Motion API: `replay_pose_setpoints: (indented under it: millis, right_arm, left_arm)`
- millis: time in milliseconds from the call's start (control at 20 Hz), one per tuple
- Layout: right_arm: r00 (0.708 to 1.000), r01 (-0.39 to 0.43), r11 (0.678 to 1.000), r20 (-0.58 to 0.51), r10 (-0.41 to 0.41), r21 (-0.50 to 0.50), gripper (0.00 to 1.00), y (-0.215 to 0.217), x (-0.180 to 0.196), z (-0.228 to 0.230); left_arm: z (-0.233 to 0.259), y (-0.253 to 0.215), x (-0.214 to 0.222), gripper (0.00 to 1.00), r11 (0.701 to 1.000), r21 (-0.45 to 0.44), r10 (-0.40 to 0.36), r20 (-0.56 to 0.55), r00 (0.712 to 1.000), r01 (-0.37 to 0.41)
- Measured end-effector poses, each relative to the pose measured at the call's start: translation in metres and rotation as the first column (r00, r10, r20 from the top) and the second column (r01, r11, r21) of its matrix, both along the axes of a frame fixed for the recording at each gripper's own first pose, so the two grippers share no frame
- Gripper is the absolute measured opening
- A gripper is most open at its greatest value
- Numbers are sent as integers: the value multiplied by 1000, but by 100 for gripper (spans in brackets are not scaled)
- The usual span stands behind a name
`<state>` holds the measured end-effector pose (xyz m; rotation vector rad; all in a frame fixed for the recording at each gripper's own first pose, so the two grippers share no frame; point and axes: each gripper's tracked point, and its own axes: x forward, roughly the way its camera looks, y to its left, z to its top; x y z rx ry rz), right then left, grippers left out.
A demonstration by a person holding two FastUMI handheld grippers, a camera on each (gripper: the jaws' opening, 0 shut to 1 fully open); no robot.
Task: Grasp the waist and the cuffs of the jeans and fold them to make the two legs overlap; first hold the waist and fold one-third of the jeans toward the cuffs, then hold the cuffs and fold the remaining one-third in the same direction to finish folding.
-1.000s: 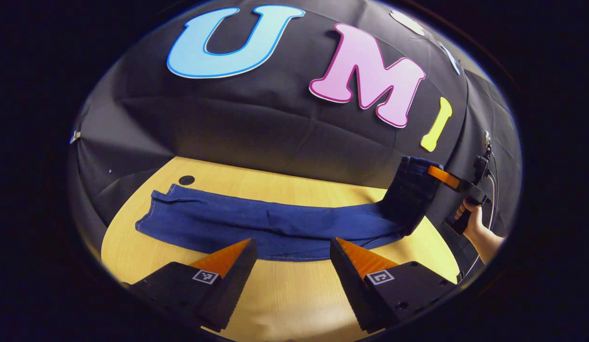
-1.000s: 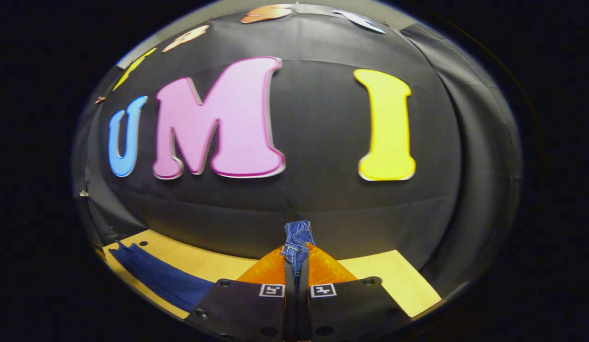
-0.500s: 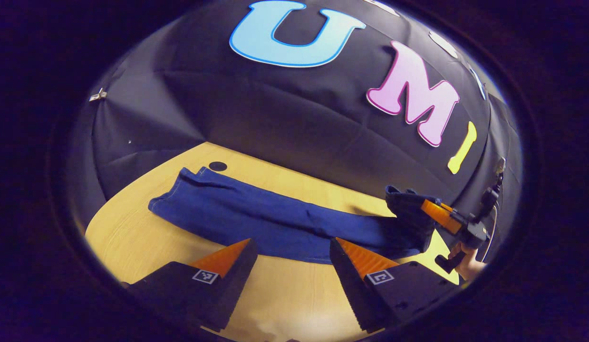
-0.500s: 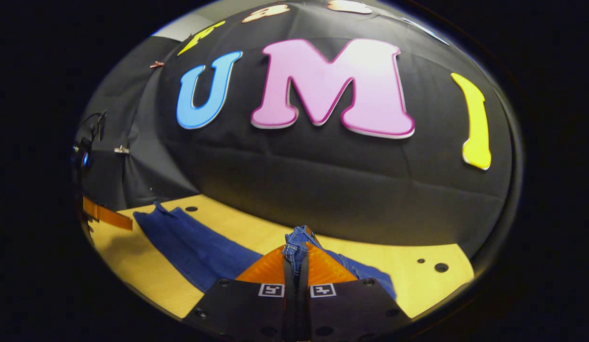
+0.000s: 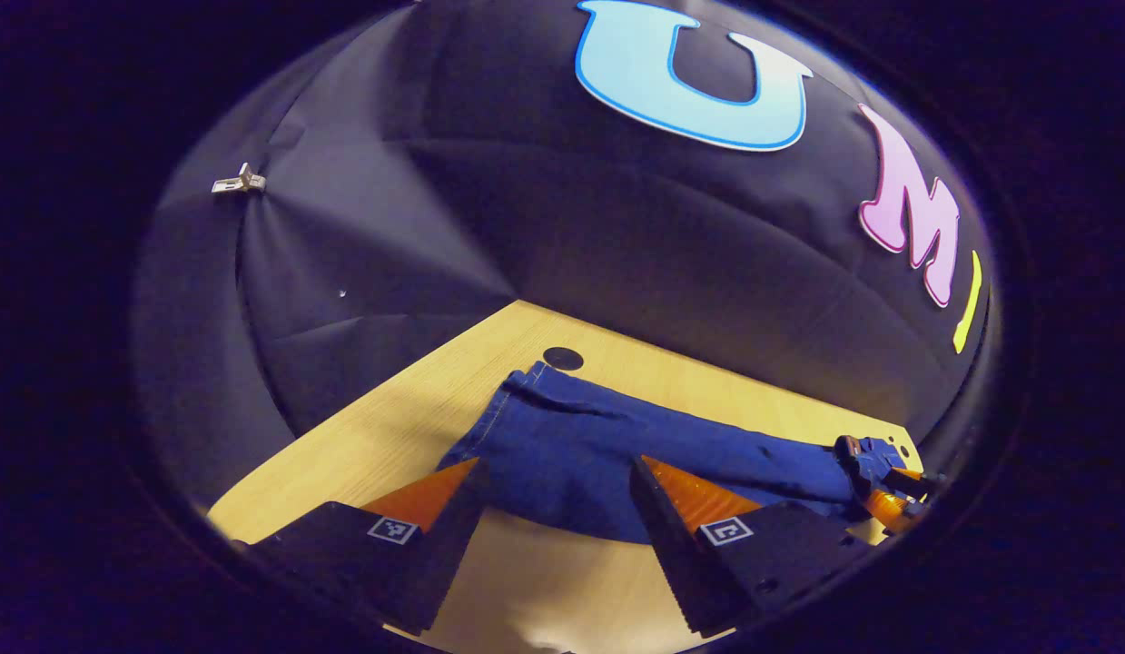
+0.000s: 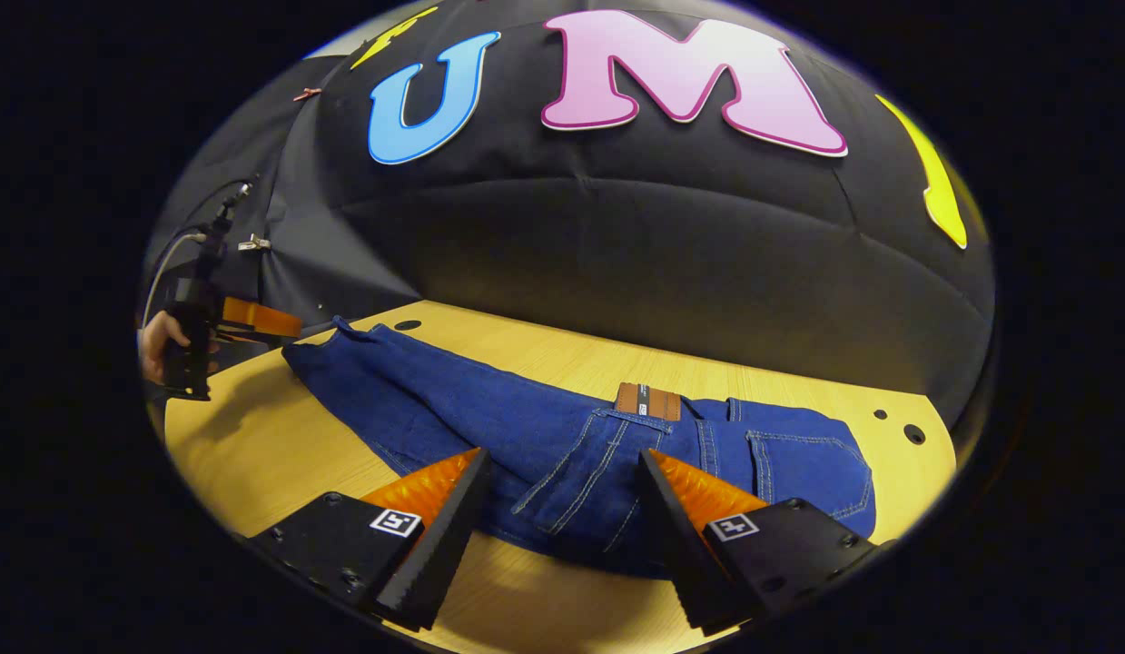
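Note:
The blue jeans lie lengthwise on the wooden table, legs overlapping. The waist part, with its leather patch and back pocket, lies folded over onto the legs. My right gripper hovers open just in front of that fold, nothing between its fingers. In the left gripper view the cuffs lie just beyond my left gripper, which is open and straddles the leg fabric from the near side. A hand holds the left gripper by the cuff end.
The table has a dark round hole just past the cuffs and two small holes near the waist end. The black cloth wall stands close behind the table's far edge. Bare wood lies in front of the jeans.
My right gripper carried the waist down onto the legs, let go and opened. My left gripper swung over to the cuff end of the jeans.

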<state>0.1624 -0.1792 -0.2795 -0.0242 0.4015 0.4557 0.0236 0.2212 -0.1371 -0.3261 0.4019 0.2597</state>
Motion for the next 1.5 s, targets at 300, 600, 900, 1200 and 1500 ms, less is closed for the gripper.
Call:
replay_pose_setpoints:
  millis: [300, 600, 900, 1200, 1500]
  right_arm:
    - [998, 64, 997, -14, -63, 52, 97, -29, -9, 25]
    - [994, 107, 992, -44, -104, 62, 97, -48, -16, 23]
    - [987, 129, 989, -106, -122, 68, 97, -56, -26, 3]
    - [988, 139, 989, -70, -136, 44, 97, -72, -27, 16]
    - [975, 220, 975, 25, -221, 33, 97, -132, -16, 66]
  left_arm:
    - [-51, 44, 52, 95, 992, 20, -123, -154, 980, 127]
    - [-59, 29, 75, 83, 972, 54, -210, -218, 953, 227]
    - [-52, 5, 78, 26, 969, -7, -245, -183, 952, 248]
    - [-32, -3, 70, 6, 983, -14, -182, -96, 978, 182]
    - [90, -67, 46, 6, 980, -25, -198, 24, 980, 198]
